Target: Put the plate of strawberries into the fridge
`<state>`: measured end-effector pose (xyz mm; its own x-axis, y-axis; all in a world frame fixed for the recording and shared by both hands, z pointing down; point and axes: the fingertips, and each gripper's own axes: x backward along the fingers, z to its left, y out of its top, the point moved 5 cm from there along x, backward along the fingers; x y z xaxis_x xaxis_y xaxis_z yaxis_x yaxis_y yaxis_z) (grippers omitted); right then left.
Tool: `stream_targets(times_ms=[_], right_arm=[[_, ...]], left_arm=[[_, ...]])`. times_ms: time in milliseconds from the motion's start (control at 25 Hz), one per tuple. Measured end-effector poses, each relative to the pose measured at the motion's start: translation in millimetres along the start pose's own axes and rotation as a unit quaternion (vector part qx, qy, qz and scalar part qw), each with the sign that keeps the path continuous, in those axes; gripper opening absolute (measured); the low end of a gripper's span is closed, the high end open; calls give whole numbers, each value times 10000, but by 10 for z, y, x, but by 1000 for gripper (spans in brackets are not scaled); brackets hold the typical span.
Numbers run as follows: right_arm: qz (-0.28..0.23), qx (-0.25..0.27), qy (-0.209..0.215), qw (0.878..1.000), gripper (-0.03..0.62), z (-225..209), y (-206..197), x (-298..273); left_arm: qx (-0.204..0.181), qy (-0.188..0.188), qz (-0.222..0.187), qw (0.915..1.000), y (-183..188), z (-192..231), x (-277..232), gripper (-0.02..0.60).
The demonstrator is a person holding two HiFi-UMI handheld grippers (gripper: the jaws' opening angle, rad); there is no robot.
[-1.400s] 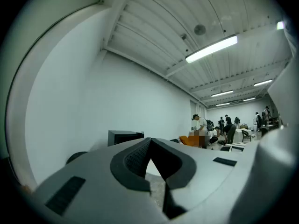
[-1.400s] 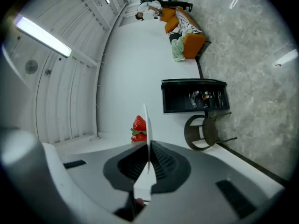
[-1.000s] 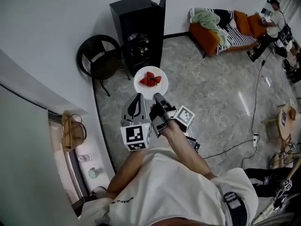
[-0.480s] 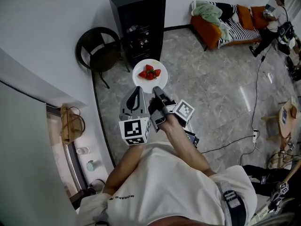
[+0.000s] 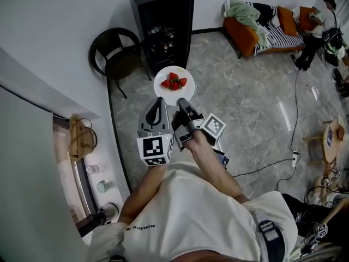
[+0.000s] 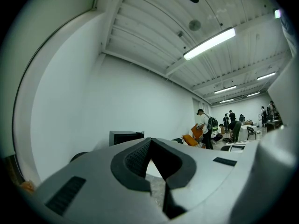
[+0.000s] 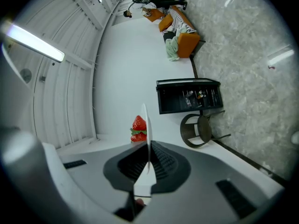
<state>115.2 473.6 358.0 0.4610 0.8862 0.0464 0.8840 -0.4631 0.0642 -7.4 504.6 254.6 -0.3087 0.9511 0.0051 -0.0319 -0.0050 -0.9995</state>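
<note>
Step in hand: carrying, with the approach to the fridge not finished. The round white plate (image 5: 163, 93) with a small heap of red strawberries (image 5: 174, 83) is in the air over the grey marbled floor (image 5: 245, 102), centre of the head view, near the tall black fridge (image 5: 157, 15) at upper centre but not at it yet. The fridge door (image 5: 188, 11) stands open.

The right gripper (image 5: 182, 101) has its jaws closed on the plate's near rim (its own view shows the plate edge-on between the pads, strawberries on the far side). The left gripper (image 5: 159, 100) sits just beside it, jaw tips together, nothing gripped.

Next move, judged: go forward to the open compartment, keep the plate level so the berries don't roll, and pick a shelf with room; the shelves already hold small items, too small to name. Mind the round black chair (image 5: 117, 61) just left of the fridge.
</note>
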Motion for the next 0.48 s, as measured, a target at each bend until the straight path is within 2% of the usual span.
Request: stream_targets(times_ms=[480], right_arm=[[168, -57, 86, 9998, 21, -34, 225, 269]], left_arm=[[-34, 269, -17, 9996, -46, -344, 95, 0]])
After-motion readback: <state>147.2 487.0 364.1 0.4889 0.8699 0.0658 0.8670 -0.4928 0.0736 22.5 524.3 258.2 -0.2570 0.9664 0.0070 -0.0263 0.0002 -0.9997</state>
